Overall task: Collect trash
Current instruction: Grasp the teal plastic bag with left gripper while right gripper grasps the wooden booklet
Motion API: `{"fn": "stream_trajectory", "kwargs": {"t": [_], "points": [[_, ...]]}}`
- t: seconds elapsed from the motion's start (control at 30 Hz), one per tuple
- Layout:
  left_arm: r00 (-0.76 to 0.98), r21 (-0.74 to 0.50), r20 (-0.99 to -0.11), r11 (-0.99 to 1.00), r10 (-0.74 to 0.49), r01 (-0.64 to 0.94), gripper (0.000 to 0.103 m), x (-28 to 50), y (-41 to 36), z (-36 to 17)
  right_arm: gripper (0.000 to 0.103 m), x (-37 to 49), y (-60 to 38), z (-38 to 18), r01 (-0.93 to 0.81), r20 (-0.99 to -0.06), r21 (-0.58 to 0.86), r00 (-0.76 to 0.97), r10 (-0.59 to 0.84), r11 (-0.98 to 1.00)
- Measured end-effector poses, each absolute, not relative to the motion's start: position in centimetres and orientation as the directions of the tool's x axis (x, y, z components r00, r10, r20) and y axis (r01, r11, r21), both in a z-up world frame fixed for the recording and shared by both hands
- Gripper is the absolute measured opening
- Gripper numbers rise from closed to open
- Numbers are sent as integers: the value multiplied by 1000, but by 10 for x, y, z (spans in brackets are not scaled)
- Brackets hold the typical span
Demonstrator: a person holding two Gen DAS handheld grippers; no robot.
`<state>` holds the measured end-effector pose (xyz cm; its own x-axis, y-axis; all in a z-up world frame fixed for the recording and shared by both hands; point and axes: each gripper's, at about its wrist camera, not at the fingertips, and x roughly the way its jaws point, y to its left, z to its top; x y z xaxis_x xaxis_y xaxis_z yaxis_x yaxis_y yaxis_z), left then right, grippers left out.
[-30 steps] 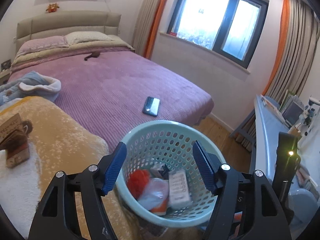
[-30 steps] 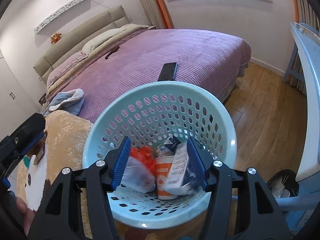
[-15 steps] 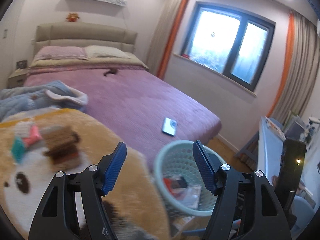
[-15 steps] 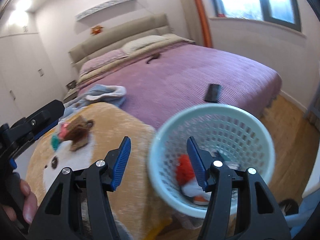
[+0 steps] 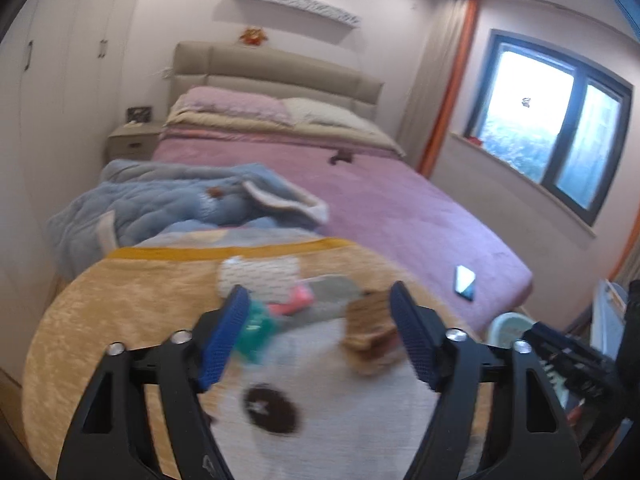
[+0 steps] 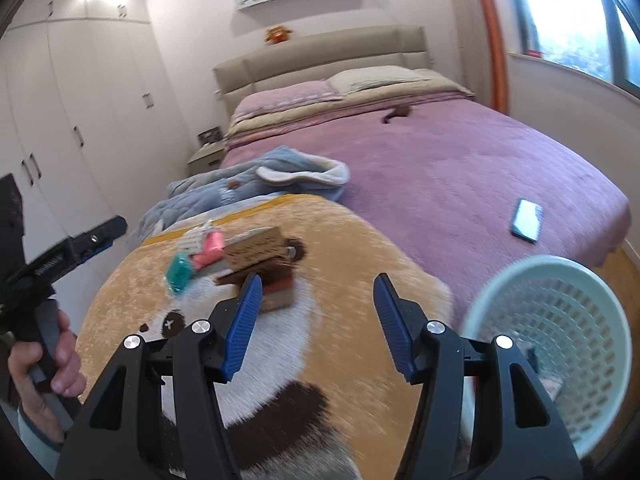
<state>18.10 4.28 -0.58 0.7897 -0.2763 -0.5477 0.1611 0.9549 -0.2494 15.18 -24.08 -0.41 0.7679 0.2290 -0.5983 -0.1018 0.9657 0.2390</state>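
Note:
Several bits of trash lie on a tan animal-print blanket (image 6: 340,240): a teal packet (image 6: 179,272), a pink packet (image 6: 208,251), a white wrapper (image 6: 193,237) and a brown cardboard box (image 6: 260,258). They also show blurred in the left wrist view: teal packet (image 5: 256,326), pink packet (image 5: 294,302), brown box (image 5: 370,334). My left gripper (image 5: 320,338) is open and empty just above them. My right gripper (image 6: 316,320) is open and empty near the box. The pale green basket (image 6: 560,320) stands at the right.
A purple bed (image 6: 480,168) holds a phone (image 6: 527,220) and a blue quilted garment (image 6: 248,184). White wardrobes (image 6: 72,120) line the left wall. A nightstand (image 5: 134,142) sits by the headboard. A window (image 5: 560,136) is at right.
Both grippers swung left and up, away from the basket and over the blanket with the trash. The basket slid to the right edge of both views. Both jaws stayed open.

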Motion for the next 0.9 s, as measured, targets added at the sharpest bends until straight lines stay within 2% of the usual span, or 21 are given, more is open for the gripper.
{"fn": "stream_trajectory", "kwargs": {"t": [0.13,0.33,0.57,0.7,0.9], "points": [[773,-264,-580,957,-258,121,80,205,67,-32,55,180,-219,-10,-138,-612,240,748,259,961],[713,-308,-634,944,-299,121,80,237,72,-81,55,213,-193,-29,-166,-661,287,679,320,943],[678,-319,-655,935,-334,152,80,241,67,-95,55,234,-165,-55,-96,-711,367,612,346,925],[653,-330,-670,930,-352,162,76,241,66,-100,55,247,-162,-60,-44,-711,437,595,374,899],[645,-303,-681,935,-347,183,65,239,57,-100,52,262,-152,-71,-5,-744,427,567,354,904]]}}
